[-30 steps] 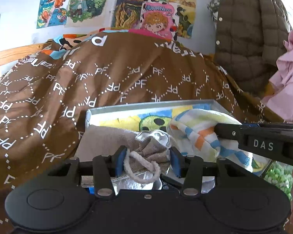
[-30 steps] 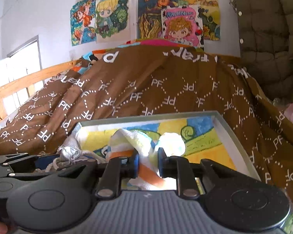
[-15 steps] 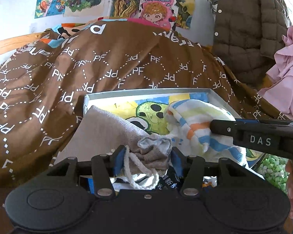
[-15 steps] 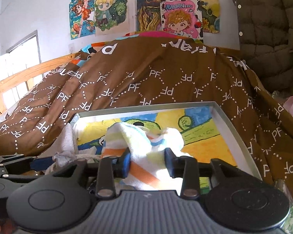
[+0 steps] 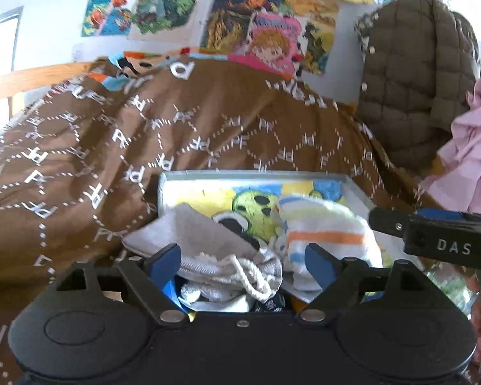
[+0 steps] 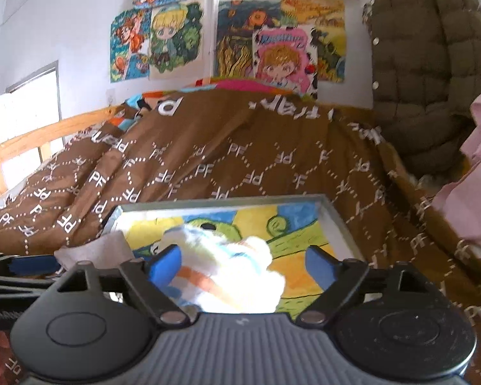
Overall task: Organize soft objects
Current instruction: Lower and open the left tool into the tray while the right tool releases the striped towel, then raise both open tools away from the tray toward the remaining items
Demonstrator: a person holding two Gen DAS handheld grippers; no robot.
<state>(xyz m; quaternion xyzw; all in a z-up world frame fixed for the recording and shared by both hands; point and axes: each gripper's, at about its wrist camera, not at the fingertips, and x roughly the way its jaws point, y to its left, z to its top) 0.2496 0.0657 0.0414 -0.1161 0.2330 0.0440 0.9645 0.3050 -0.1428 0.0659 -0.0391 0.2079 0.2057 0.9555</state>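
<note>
A shallow tray (image 5: 352, 182) with a grey rim and a bright cartoon picture on its floor lies on a bed, on a brown blanket (image 5: 208, 134) printed with white letters.

Two soft things lie in the tray. A grey drawstring pouch (image 5: 208, 240) lies in the left part of the tray, its body reaching over the left rim, and its gathered mouth with the white cord points to the near edge. A striped towel (image 5: 324, 227), white with orange, blue and yellow bands, lies bunched up just beside the pouch, more to the middle and the near edge of the tray.

The left gripper (image 5: 242, 258) is at the near edge of the tray. Its jaws are opening and stand wide apart; the mouth of the pouch is between them, but the blue pads do not press on it. The right gripper (image 6: 242, 260) is beside it on the right. Its jaws are also opening and stand wide apart, with the towel (image 6: 227, 272) between them and free of the pads.

Behind the bed, coloured drawings (image 6: 227, 32) hang on the white wall. At the right hang a quilted olive jacket (image 5: 413, 96) and a pink cloth (image 5: 468, 160). A wooden bed rail (image 6: 41, 138) runs along the left side.
</note>
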